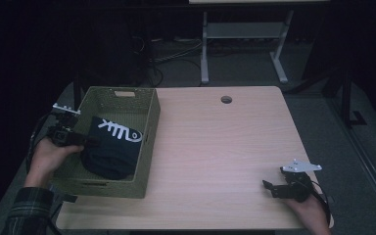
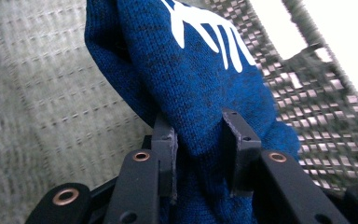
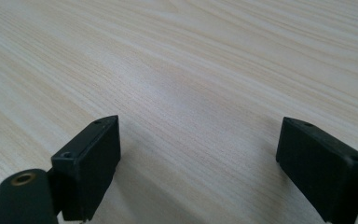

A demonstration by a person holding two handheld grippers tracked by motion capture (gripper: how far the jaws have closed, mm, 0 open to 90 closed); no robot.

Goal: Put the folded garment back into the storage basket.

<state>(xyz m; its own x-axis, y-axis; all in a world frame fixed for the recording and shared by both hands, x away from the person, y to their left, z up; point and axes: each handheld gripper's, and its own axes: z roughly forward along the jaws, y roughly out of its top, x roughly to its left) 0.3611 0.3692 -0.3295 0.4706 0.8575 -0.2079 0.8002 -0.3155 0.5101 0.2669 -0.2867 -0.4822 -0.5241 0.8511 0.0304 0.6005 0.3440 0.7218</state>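
A dark blue knit garment (image 1: 112, 147) with a white print lies in the olive woven basket (image 1: 149, 128) at the table's left. My left gripper (image 1: 90, 142) reaches over the basket's left wall, and a person's hand holds it. In the left gripper view the jaws pinch a fold of the blue garment (image 2: 191, 70), with my left gripper (image 2: 198, 140) shut on the cloth above the basket's woven wall (image 2: 37, 93). My right gripper (image 1: 269, 186) rests near the table's front right corner. Its jaws stand wide apart over bare wood (image 3: 191, 56), and nothing is between them at my right gripper (image 3: 198, 154).
The light wooden table (image 1: 225, 147) has a round cable hole (image 1: 226, 99) near its far edge. Behind it stand the white legs of another table (image 1: 204, 49), with cables on the dark floor. The basket sits close to the table's left edge.
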